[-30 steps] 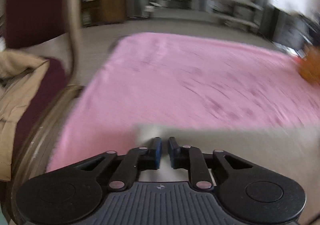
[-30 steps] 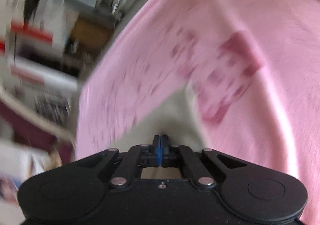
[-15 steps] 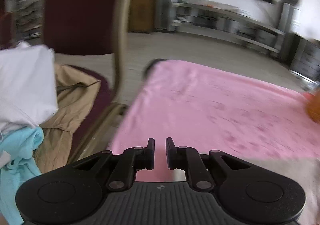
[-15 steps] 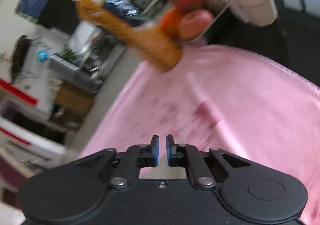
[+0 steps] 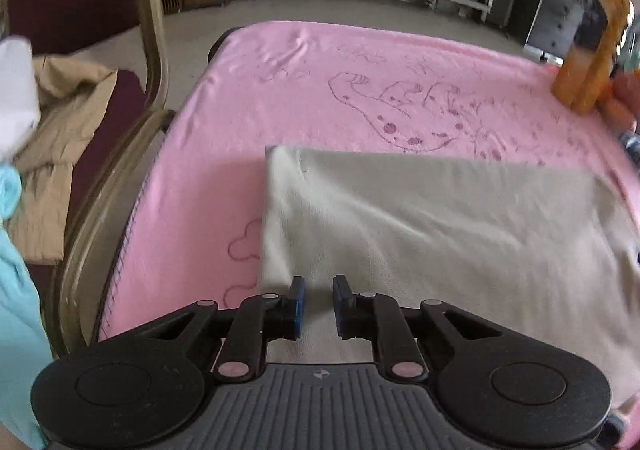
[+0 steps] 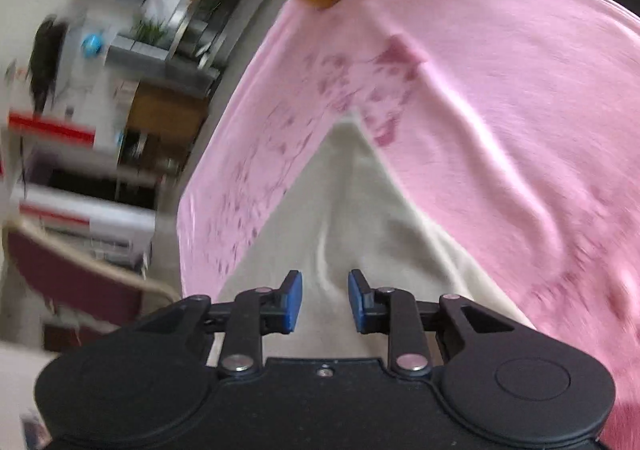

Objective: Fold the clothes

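The pink blanket (image 5: 360, 90) covers the table, and the cream cloth (image 5: 440, 218) lies flat on its near half, folded into a rectangle with its left edge set in from the blanket's left edge. A second ago both tongs were clamped on this cloth; now neither holds it. The chair (image 5: 148, 50) with piled clothes (image 5: 52, 122) stands at the left. An orange bottle (image 5: 592, 50) stands at the far right corner. The left gripper (image 5: 319, 304) hovers over the cloth's near left corner, jaws parted, wider than half a second ago. The right gripper (image 6: 325, 300) is likewise parted over the cloth (image 6: 344, 210), nothing between its pads.
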Demonstrator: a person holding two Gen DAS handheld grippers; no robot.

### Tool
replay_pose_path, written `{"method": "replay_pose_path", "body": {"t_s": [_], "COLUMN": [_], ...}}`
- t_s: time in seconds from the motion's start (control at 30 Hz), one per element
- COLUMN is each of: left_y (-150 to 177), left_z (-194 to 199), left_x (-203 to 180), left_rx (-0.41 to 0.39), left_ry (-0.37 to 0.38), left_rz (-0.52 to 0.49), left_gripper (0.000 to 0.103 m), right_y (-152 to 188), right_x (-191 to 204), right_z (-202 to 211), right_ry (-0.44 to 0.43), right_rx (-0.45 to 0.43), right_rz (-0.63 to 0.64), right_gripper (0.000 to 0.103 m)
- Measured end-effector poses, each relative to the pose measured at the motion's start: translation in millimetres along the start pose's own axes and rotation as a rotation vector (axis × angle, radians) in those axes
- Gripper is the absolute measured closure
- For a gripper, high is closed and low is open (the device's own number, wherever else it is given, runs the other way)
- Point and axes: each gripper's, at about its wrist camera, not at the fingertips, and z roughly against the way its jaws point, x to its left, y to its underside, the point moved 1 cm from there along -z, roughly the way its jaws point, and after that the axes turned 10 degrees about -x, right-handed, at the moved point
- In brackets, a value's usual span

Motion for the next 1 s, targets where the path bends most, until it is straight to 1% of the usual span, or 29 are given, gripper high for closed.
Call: {"method": "replay_pose_path", "body": {"t_s": [0.03,0.07,0.1,0.13,0.17,0.2,0.23,0.27,0.3,0.33,0.37,0.4,0.47,0.57,0.63,0.67,0.7,0.77,0.8,0.83,0.9,0.93,0.97,1.0], "left_y": [0,1,1,1,2,4,6,9,12,14,17,21,30,43,48,49,50,52,53,54,58,58,58,59], "left_z": [-1,-2,-3,-3,1,4,8,11,15,19,25,34,48,57,54,51,46,43,44,46,49,52,56,61], "left_x": [2,5,7,11,14,18,22,27,34,41,46,49,50,41,30,26,23,23,25,27,34,38,42,45], "left_rx": [0.004,0.008,0.013,0.013,0.008,0.002,0.000,0.002,0.006,0.010,0.005,-0.010,-0.029,-0.020,-0.016,-0.013,-0.001,0.007,0.009,0.011,0.022,0.021,0.007,-0.012], "left_ry": [-0.006,-0.012,-0.018,-0.030,-0.055,-0.102,-0.160,-0.206,-0.214,-0.213,-0.200,-0.184,-0.136,-0.024,-0.001,-0.008,-0.024,-0.056,-0.081,-0.105,-0.174,-0.185,-0.196,-0.208], "left_rz": [0.007,0.014,0.021,0.022,0.017,0.004,-0.008,-0.013,0.003,0.025,0.044,0.061,0.098,0.146,0.109,0.082,0.059,0.036,0.026,0.016,0.012,0.025,0.040,0.053], "left_gripper": [0.081,0.078,0.077,0.077,0.077,0.079,0.084,0.090,0.091,0.090,0.089,0.089,0.088,0.087,0.085,0.084,0.082,0.072,0.071,0.072,0.072,0.075,0.082,0.084], "right_y": [0,0,0,-3,-6,-9,-12,-13,-14,-14,-14,-14,-5,14,23,27,28,22,19,17,12,13,14,15], "right_x": [1,-2,-6,-11,-15,-17,-19,-18,-20,-23,-27,-30,-28,-17,-10,-8,-8,-14,-20,-26,-35,-35,-36,-36], "right_z": [-5,-9,-12,-11,-9,2,13,21,30,38,45,53,61,66,56,48,39,27,28,30,46,53,59,66], "right_ry": [0.005,0.032,0.059,0.093,0.128,0.172,0.223,0.320,0.417,0.402,0.386,0.367,0.275,0.135,0.058,0.039,0.044,0.121,0.155,0.189,0.254,0.256,0.258,0.261], "right_rx": [0.015,0.025,0.031,0.020,0.002,-0.059,-0.119,-0.171,-0.217,-0.224,-0.231,-0.235,-0.209,-0.167,-0.105,-0.066,-0.033,-0.013,-0.015,-0.020,-0.069,-0.093,-0.116,-0.139], "right_rz": [0.016,0.020,0.022,0.021,0.021,0.028,0.041,0.086,0.123,0.101,0.080,0.059,0.047,0.080,0.110,0.116,0.124,0.134,0.114,0.095,0.059,0.063,0.068,0.073], "right_gripper": [0.077,0.078,0.097,0.103,0.103,0.103,0.103,0.094,0.098,0.097,0.093,0.093,0.092,0.089,0.088,0.088,0.088,0.089,0.102,0.103,0.103,0.101,0.093,0.093]}}
